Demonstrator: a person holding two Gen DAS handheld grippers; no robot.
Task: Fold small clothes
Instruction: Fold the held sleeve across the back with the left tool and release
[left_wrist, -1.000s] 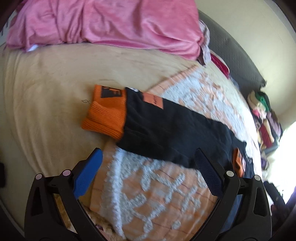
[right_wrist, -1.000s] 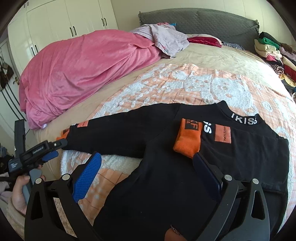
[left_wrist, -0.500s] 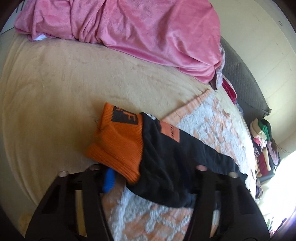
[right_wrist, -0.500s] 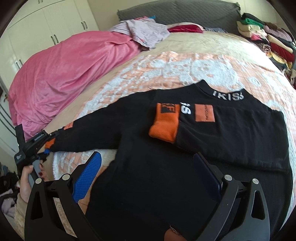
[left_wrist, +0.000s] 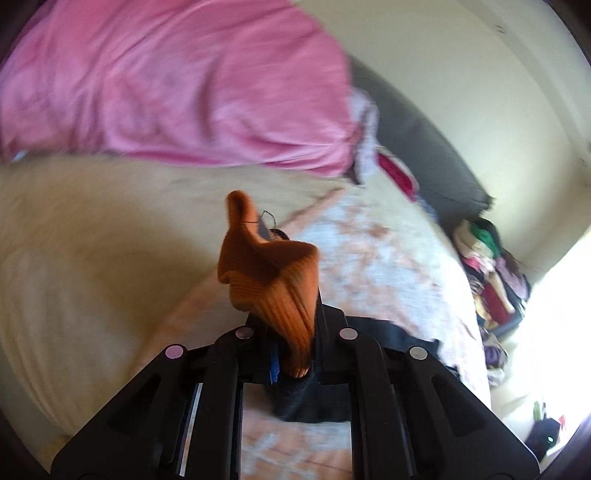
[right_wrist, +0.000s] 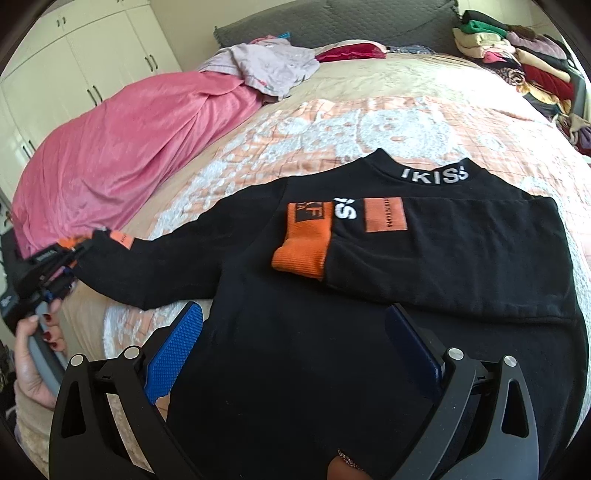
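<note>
A small black sweatshirt (right_wrist: 295, 350) with orange cuffs lies face up on the bed. Its right sleeve is folded across the chest, with that orange cuff (right_wrist: 303, 243) resting there. The left sleeve (right_wrist: 166, 266) stretches out to the left and is raised at its end. My left gripper (left_wrist: 295, 325) has its jaws closing tight on the left sleeve's orange cuff (left_wrist: 273, 280), which bunches up between the pads above the bed. The same gripper (right_wrist: 62, 254) shows in the right wrist view, held by a hand (right_wrist: 33, 362). My right gripper (right_wrist: 294, 307) hovers open over the sweatshirt's lower body.
A pink blanket (right_wrist: 122, 147) is heaped along the bed's left side. An orange-and-white patterned cover (right_wrist: 369, 122) lies under the sweatshirt. Stacked clothes (right_wrist: 517, 48) sit at the far right by the grey headboard (right_wrist: 332, 18). White wardrobes (right_wrist: 92, 48) stand at the back left.
The left gripper went from wide open to shut on the orange cuff and lifted it off the bed. The right gripper shifted over the sweatshirt's body, still open.
</note>
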